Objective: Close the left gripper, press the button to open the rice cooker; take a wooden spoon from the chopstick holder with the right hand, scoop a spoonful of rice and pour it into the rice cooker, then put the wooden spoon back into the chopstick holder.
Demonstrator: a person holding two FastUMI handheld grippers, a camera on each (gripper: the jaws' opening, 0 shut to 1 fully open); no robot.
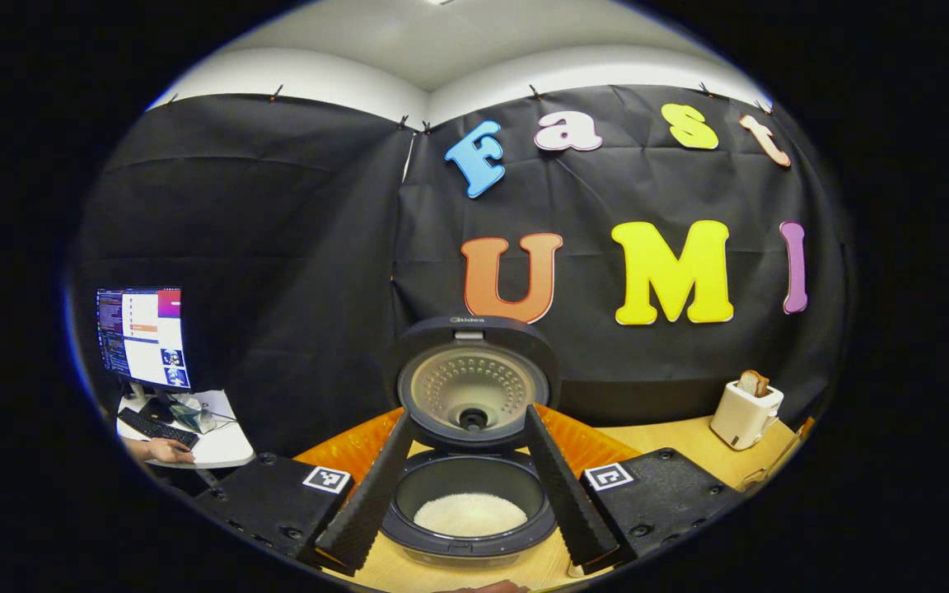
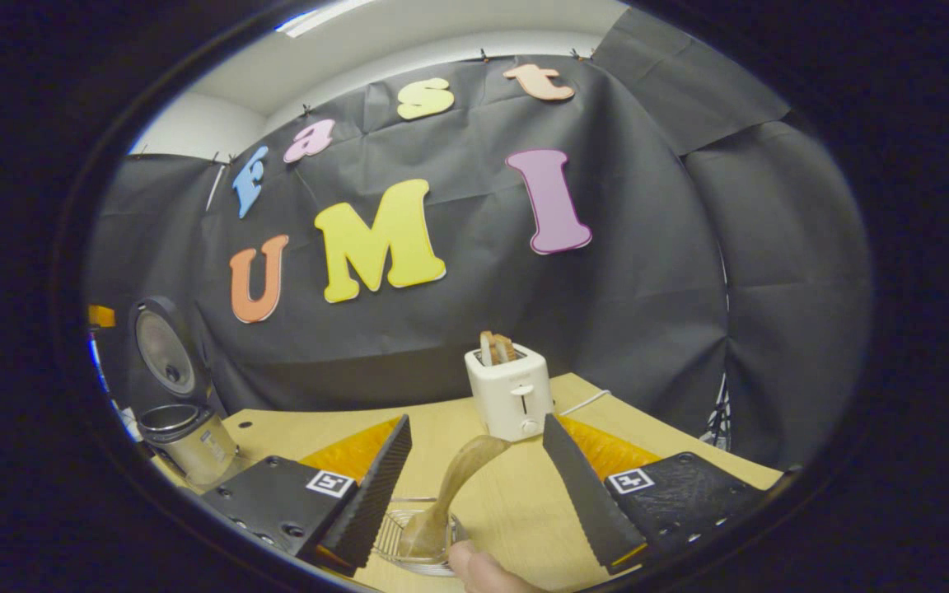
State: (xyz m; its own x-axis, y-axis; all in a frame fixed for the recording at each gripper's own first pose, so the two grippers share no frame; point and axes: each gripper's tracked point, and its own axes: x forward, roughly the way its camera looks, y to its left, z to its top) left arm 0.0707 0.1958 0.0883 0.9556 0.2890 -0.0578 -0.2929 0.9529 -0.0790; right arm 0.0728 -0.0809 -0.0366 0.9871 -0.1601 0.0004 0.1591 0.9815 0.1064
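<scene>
We see, left gripper view: left tongs (image 1: 468,527) spread wide, holding nothing, fingers flanking rice cooker (image 1: 469,502). Cooker lid (image 1: 474,383) up, rice (image 1: 469,513) in pot. Toaster (image 1: 745,409) on counter (image 1: 680,445), well right of cooker. Right gripper view: cooker far left of toaster. Right tongs (image 2: 487,511) spread, empty. Wooden spoon (image 2: 450,494) stands between fingers, in front of toaster, in what looks like wire chopstick holder (image 2: 402,539); contact with fingers unclear. Fingertip of a hand (image 2: 483,570) beside holder.
</scene>
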